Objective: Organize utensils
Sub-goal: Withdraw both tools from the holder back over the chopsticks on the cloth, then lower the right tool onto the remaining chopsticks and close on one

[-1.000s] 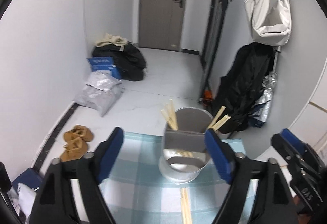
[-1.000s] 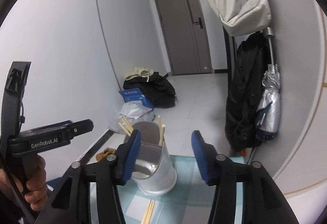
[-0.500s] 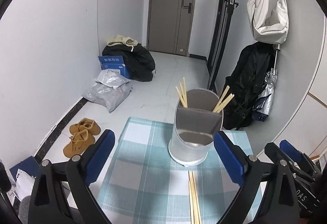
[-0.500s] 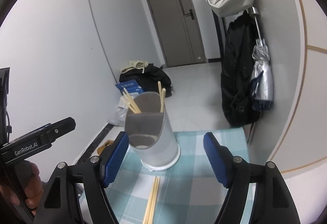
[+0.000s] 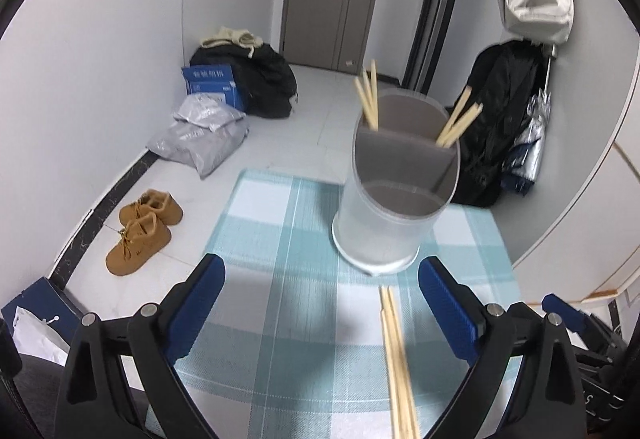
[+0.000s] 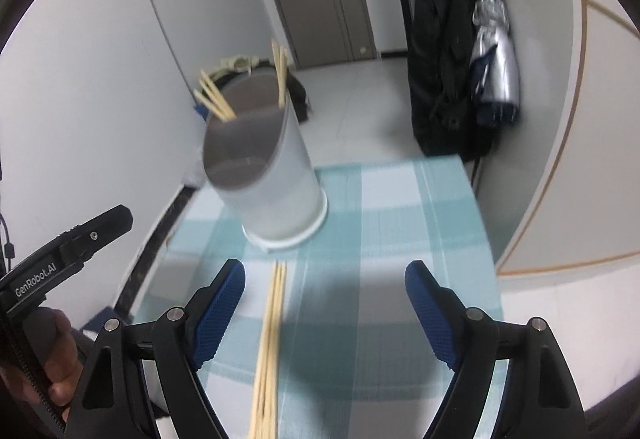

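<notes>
A frosted white utensil holder (image 5: 390, 199) (image 6: 272, 175) with grey dividers stands at the far end of the checked teal tablecloth (image 5: 280, 279) (image 6: 400, 239). Wooden chopsticks (image 5: 370, 95) stick up from its back compartments. A loose bundle of chopsticks (image 5: 398, 355) (image 6: 270, 343) lies on the cloth in front of the holder. My left gripper (image 5: 322, 289) is open above the cloth, with the bundle's far end between its fingers but untouched. My right gripper (image 6: 324, 293) has its jaws opening; the bundle lies just inside its left finger (image 6: 218, 311), not pressed.
The table's far edge drops to a tiled floor with brown shoes (image 5: 144, 227), grey bags (image 5: 200, 135) and a blue box (image 5: 212, 83). A dark coat (image 6: 444, 71) and umbrella (image 6: 494, 55) hang by the right wall. A person's hand (image 6: 52, 367) holds the left gripper's handle.
Both grippers have sunk toward the table, so the holder sits higher in view and more of the loose chopsticks shows. The right gripper's jaws have spread wider.
</notes>
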Available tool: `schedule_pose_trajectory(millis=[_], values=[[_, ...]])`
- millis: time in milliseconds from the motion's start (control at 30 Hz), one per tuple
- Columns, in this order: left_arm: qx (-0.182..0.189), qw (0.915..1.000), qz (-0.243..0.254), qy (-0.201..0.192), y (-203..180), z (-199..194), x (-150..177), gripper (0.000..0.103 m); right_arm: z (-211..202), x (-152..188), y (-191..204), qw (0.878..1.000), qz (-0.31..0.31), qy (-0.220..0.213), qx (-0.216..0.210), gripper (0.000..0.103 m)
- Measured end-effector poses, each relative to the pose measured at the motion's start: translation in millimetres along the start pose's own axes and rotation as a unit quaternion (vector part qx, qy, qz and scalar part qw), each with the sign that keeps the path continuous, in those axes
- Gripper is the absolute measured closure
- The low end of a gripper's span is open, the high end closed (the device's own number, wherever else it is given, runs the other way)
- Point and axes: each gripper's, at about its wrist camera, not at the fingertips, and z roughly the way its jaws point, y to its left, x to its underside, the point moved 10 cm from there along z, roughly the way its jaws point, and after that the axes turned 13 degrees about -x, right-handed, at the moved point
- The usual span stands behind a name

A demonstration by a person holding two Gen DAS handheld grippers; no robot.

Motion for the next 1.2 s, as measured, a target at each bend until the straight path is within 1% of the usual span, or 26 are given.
schedule_pose_trajectory(millis=[100, 200, 300, 400, 500, 600, 633, 667, 767, 867, 933, 1033, 1100, 1167, 1200], values=[[0.000, 0.9998, 0.010, 0.015, 0.8, 11.4, 11.1, 0.007, 11.0, 12.4, -2.1, 1.000, -0.009, 0.022, 0.008, 0.021], [0.005, 0.9994, 0.007, 0.033, 2.9, 22.3, 18.6, 0.007, 24.9, 26.6, -2.9, 0.999, -0.018, 0.052, 0.005, 0.021], [0.004, 0.9985, 0.011, 0.053, 3.7, 32.8, 25.4, 0.007, 41.4, 38.9, -0.8, 0.995, -0.036, 0.097, -0.003, 0.022], [0.011, 0.9979, 0.007, 0.064, 5.3, 37.3, 24.8, 0.007, 51.0, 44.0, 2.8, 0.992, -0.044, 0.117, -0.006, 0.024], [0.009, 0.9976, -0.003, 0.068, 12.4, 42.3, 21.6, 0.007, 65.0, 47.3, 5.1, 0.989, -0.051, 0.138, -0.009, 0.033], [0.008, 0.9960, -0.022, 0.086, 20.1, 49.9, 19.8, 0.007, 81.7, 48.8, 6.5, 0.987, -0.046, 0.154, -0.013, 0.041], [0.003, 0.9951, -0.029, 0.094, 24.0, 51.2, 19.6, 0.007, 87.7, 50.8, 6.9, 0.986, -0.043, 0.162, -0.017, 0.051], [0.002, 0.9953, -0.032, 0.092, 25.4, 50.6, 18.0, 0.007, 94.4, 53.9, 7.8, 0.984, -0.039, 0.172, -0.023, 0.059], [-0.003, 0.9965, -0.026, 0.079, 25.6, 45.8, 14.4, 0.007, 109.0, 62.5, 8.6, 0.981, -0.028, 0.192, -0.029, 0.070], [-0.006, 0.9968, -0.022, 0.077, 27.8, 49.4, 13.1, 0.007, 114.2, 61.9, 16.0, 0.980, -0.050, 0.188, -0.031, 0.071], [-0.004, 0.9954, -0.027, 0.091, 29.5, 53.6, 14.4, 0.007, 117.1, 60.7, 22.5, 0.979, -0.067, 0.187, -0.032, 0.071], [0.001, 0.9941, -0.041, 0.101, 34.6, 57.9, 11.4, 0.007, 122.8, 65.2, 25.1, 0.975, -0.082, 0.205, -0.020, 0.084], [-0.003, 0.9942, -0.043, 0.099, 36.6, 59.3, 9.2, 0.007, 123.6, 64.9, 25.6, 0.975, -0.090, 0.205, -0.013, 0.084], [-0.004, 0.9938, -0.046, 0.101, 38.0, 60.6, 8.6, 0.007, 124.2, 66.8, 27.4, 0.973, -0.085, 0.211, -0.023, 0.094], [-0.002, 0.9935, -0.048, 0.104, 37.9, 61.1, 9.2, 0.007, 124.3, 67.8, 28.0, 0.973, -0.079, 0.215, -0.027, 0.094]])
